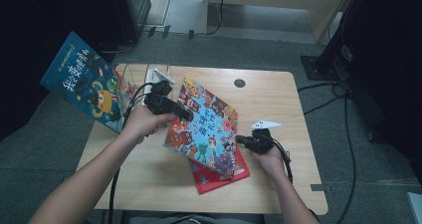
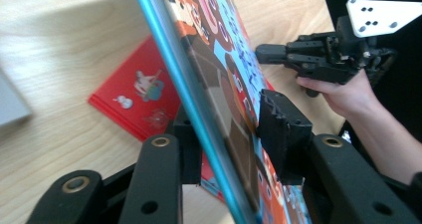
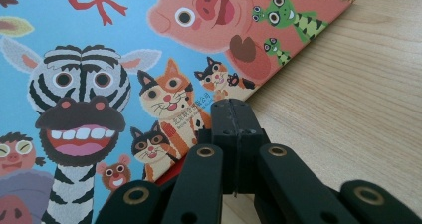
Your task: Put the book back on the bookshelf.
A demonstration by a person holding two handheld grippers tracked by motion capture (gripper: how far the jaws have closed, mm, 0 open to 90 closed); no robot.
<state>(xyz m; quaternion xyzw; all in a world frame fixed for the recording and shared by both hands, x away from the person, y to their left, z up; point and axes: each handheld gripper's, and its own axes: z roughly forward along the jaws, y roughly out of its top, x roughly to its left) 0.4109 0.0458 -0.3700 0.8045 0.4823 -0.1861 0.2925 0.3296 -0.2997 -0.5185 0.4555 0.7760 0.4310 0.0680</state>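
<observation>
The left gripper's (image 2: 224, 134) jaws are clamped on the near edge of an animal picture book (image 1: 204, 124), one pad on each face, holding it tilted up off the table; at the book's opposite side the right gripper (image 3: 234, 119) has its jaws pressed together with nothing between them, their tips at or just beside the book's lower corner, contact too close to call. The lift looks well under way: the book stands raised on the left gripper's side while its far edge still rests low, over a red book (image 1: 219, 174) that lies flat on the wooden table (image 1: 278, 99). Where the book is meant to go is not settled; a likely spot is the clear rack (image 1: 137, 77) at the table's back left, where a dark blue book (image 1: 87, 79) already leans out past the edge. The right half of the tabletop is bare and gives room to swing. The left is tighter, with the rack, the leaning book and trailing cables (image 1: 132, 102) crowding the gripper's path there.
</observation>
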